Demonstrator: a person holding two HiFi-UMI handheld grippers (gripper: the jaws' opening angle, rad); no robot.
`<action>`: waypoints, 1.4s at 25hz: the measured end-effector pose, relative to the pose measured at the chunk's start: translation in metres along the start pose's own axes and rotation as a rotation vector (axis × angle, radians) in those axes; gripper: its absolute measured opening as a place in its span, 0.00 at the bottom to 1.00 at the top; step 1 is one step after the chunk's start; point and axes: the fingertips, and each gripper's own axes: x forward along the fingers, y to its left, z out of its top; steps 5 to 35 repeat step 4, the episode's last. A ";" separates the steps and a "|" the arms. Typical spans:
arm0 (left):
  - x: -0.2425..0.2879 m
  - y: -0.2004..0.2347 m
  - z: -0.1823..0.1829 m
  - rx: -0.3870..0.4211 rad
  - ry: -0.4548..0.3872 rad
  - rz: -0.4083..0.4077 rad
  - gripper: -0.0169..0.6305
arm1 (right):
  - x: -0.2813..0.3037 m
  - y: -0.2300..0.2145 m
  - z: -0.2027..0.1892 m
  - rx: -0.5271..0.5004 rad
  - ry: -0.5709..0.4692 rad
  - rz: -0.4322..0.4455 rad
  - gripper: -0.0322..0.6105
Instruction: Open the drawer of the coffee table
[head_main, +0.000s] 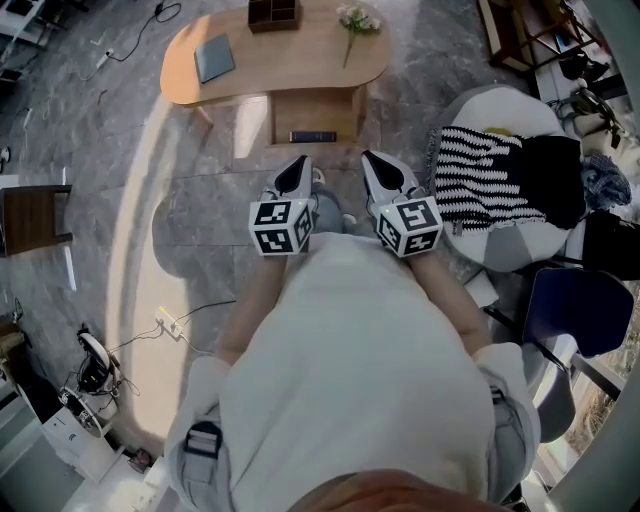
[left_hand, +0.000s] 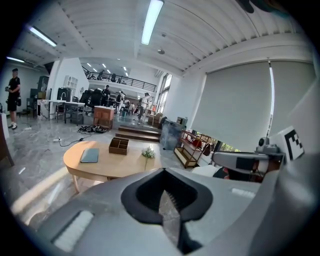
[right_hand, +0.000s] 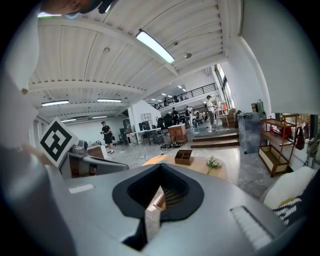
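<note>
- My left gripper (head_main: 292, 175) and right gripper (head_main: 388, 172) sit side by side, jaws clenched on nothing.
- The bench (head_main: 275, 62) stands at 12 o'clock, well apart from both; its drawer (head_main: 313, 112) sits underneath, facing me.

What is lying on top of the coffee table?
On the coffee table: a grey-blue notebook, a wooden box and a small bunch of flowers. The inside of the box is too dark to tell.

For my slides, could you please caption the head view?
Seen from above, a person holds the left gripper and right gripper shut and empty, short of the wooden coffee table.
</note>
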 end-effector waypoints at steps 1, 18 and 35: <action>0.000 0.001 -0.001 -0.001 0.000 0.001 0.03 | 0.001 0.000 -0.001 -0.001 0.000 0.000 0.05; 0.001 0.003 -0.002 -0.001 -0.002 0.003 0.03 | 0.003 0.001 -0.002 -0.003 0.000 0.000 0.05; 0.001 0.003 -0.002 -0.001 -0.002 0.003 0.03 | 0.003 0.001 -0.002 -0.003 0.000 0.000 0.05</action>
